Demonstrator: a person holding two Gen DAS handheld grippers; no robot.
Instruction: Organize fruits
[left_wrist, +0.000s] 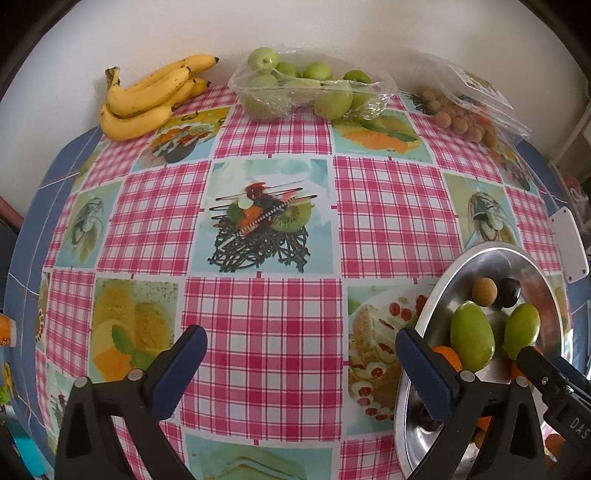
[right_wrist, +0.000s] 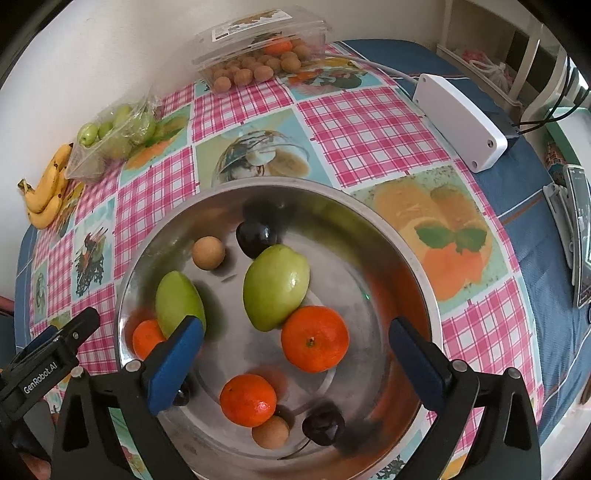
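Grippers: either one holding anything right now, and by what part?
Nothing held. Left gripper is open over the tablecloth; right gripper is open above the metal bowl.

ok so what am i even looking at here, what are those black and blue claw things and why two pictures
Those claws are two hand-held grippers; a person carries one in each hand, and each has a camera looking along its blue-padded fingers. One picture is from the left gripper, the other from the right gripper. Both are open and hold nothing. The right one hovers over a metal bowl holding green fruits, oranges, dark fruits and small brown ones. On the checked tablecloth by the wall lie bananas, a tray of green fruits and a box of brown fruits.
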